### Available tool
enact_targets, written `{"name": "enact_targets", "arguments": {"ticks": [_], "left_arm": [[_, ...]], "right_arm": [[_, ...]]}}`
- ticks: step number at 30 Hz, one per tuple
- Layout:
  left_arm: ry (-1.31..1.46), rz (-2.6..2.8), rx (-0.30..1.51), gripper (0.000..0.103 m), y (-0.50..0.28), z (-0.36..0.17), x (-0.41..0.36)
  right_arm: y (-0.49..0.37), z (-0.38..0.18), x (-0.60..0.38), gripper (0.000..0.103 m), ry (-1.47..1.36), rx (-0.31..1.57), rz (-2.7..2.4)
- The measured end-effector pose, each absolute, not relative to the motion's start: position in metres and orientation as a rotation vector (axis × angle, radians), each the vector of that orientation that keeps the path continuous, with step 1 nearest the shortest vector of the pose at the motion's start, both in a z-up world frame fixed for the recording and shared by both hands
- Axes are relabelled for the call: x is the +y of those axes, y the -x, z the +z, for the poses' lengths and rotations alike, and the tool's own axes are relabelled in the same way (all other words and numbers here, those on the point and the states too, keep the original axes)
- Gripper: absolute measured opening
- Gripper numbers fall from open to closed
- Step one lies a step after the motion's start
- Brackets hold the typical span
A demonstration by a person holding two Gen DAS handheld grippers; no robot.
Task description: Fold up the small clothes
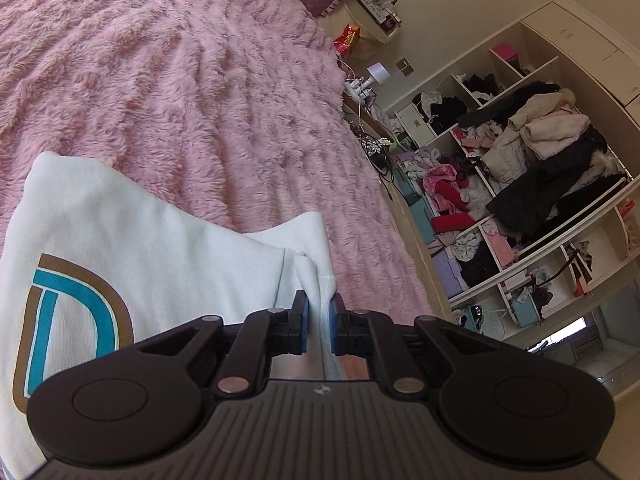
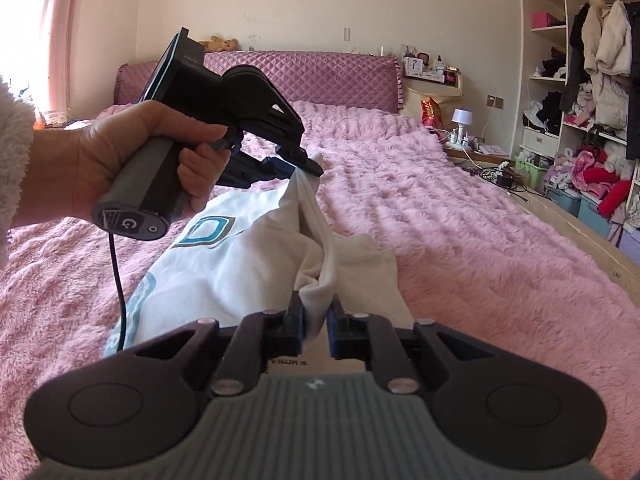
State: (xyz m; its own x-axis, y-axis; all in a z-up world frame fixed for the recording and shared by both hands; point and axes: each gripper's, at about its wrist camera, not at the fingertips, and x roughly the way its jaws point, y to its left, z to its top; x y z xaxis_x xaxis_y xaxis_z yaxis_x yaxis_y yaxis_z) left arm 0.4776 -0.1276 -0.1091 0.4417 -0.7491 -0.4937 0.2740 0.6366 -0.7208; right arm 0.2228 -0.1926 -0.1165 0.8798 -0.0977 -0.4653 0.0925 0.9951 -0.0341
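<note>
White garment [image 2: 224,264], small, with a teal and brown printed letter on its front; lies partly spread on the pink furry bedspread [image 2: 460,220], toward the foot of the bed, with one edge lifted clear of the cover.

Left gripper [image 2: 310,166]: fingers clamped together on a bunched corner of the garment, raised above the bedspread; held by a hand [image 2: 132,160] in a fluffy pale sleeve [image 2: 14,148]. A black cable [image 2: 118,276] hangs from the handle base. In the left wrist view the same gripper [image 1: 319,306] shows white fabric pinched between its blue pads [image 1: 306,312].

Right gripper [image 2: 316,312]: fingers clamped together on another fold of the same garment, nearer the foot edge of the bed; cloth stretches taut between the two grippers.

Surroundings: purple quilted headboard [image 2: 304,70] at the far edge of the bed, plush toy [image 2: 222,45] on its top; bedside shelf with a small white lamp [image 2: 464,118] and a red snack bag [image 2: 431,112]; open wardrobe shelving [image 2: 576,92] at the right side, crowded with coats and mixed clothing.
</note>
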Motion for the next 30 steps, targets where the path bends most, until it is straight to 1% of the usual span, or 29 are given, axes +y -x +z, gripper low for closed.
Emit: {"name": "enact_targets", "arguments": {"ticks": [8, 13, 20, 25, 30], "left_arm": [[0.513, -0.696, 0.953, 0.010, -0.470, -0.127, -0.179], [0.488, -0.675, 0.975, 0.010, -0.469, -0.140, -0.191], [0.495, -0.669, 0.973, 0.010, -0.469, -0.140, -0.198], [0.511, -0.635, 0.994, 0.010, -0.470, -0.153, -0.206], [0.529, -0.659, 0.966, 0.010, -0.463, -0.152, -0.211]], "right_arm": [[-0.219, -0.145, -0.240, 0.006, -0.077, 0.549, -0.160], [-0.220, -0.162, -0.255, 0.006, -0.115, 0.577, -0.172], [-0.222, -0.165, -0.267, 0.006, -0.148, 0.562, -0.195], [-0.222, -0.169, -0.270, 0.006, -0.175, 0.583, -0.210], [-0.215, -0.169, -0.273, 0.006, -0.183, 0.576, -0.222]]}}
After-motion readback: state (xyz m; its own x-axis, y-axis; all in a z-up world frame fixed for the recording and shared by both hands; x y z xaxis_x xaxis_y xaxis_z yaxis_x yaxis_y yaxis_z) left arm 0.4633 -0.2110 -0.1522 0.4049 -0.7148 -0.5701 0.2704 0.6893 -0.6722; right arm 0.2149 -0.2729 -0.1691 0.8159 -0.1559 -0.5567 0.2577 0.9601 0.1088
